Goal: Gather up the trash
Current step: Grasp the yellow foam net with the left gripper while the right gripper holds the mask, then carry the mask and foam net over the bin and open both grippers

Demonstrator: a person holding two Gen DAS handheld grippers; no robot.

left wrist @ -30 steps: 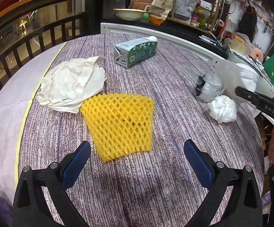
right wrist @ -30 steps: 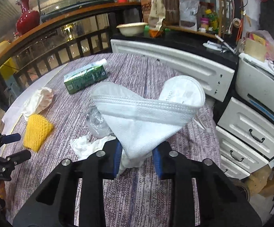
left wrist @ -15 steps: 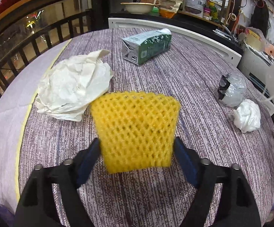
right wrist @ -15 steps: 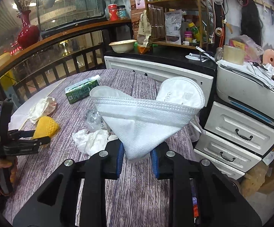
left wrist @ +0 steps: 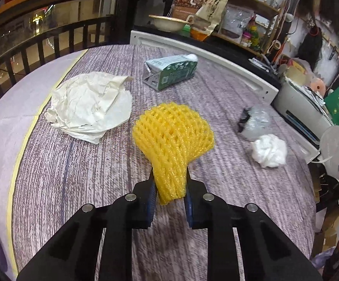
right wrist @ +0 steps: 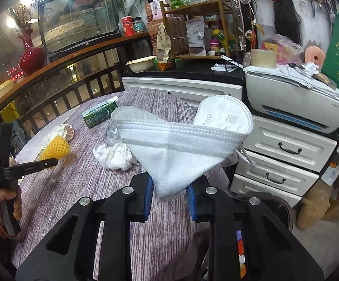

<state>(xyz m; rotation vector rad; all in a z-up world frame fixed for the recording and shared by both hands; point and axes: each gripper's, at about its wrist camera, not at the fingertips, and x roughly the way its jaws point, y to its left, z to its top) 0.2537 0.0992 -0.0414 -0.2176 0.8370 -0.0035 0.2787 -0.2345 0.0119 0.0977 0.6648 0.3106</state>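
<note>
**Two pieces of trash pinched, more left on the table**

Left gripper (left wrist: 169, 187) closing on yellow foam fruit net (left wrist: 173, 138), near end bunched narrow between the pads for a firm pinch. Right gripper (right wrist: 169, 193) nearly shut on white folded face mask (right wrist: 181, 145), held clear of purple-grey round table (left wrist: 99, 175). Left lying: crumpled white paper (left wrist: 87, 107), green carton (left wrist: 170, 71), white tissue ball (left wrist: 269, 153).

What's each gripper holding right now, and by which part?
The left gripper, jaws closing, pinches the yellow foam net at its bunched near end. The right gripper holds the white face mask by its lower point.
</note>
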